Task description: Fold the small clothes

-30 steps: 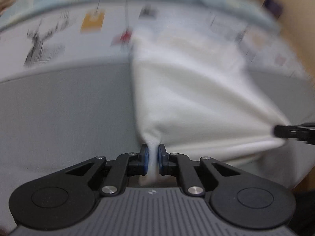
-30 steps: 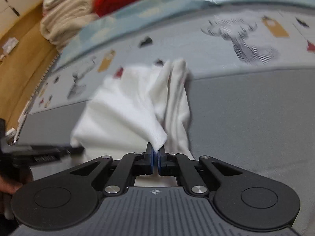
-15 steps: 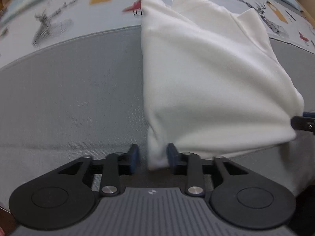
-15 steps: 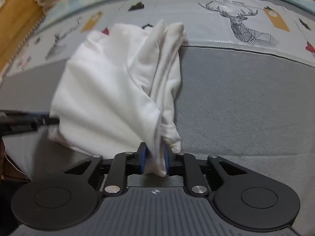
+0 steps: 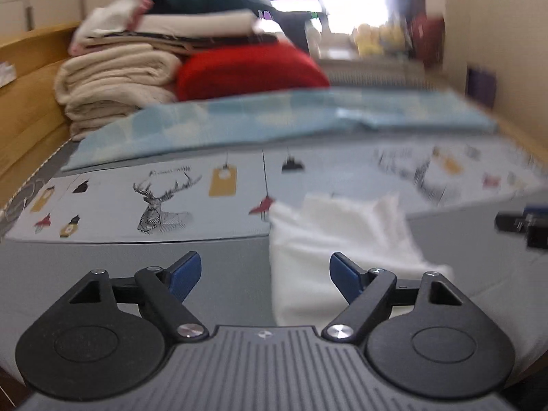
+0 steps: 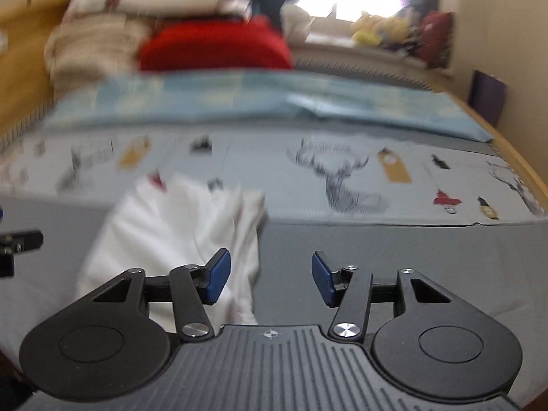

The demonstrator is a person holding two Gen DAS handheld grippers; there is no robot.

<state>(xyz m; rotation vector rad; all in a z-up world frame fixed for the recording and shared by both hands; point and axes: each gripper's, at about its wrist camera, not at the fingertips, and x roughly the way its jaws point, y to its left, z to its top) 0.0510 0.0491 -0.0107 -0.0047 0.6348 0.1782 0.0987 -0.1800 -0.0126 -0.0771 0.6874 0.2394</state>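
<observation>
Both tools are spread wide and hold nothing: left tool, right tool. The white garment lies folded on the grey mat of the bed, its far edge on the deer-print sheet. Stacked linens sit behind.
</observation>
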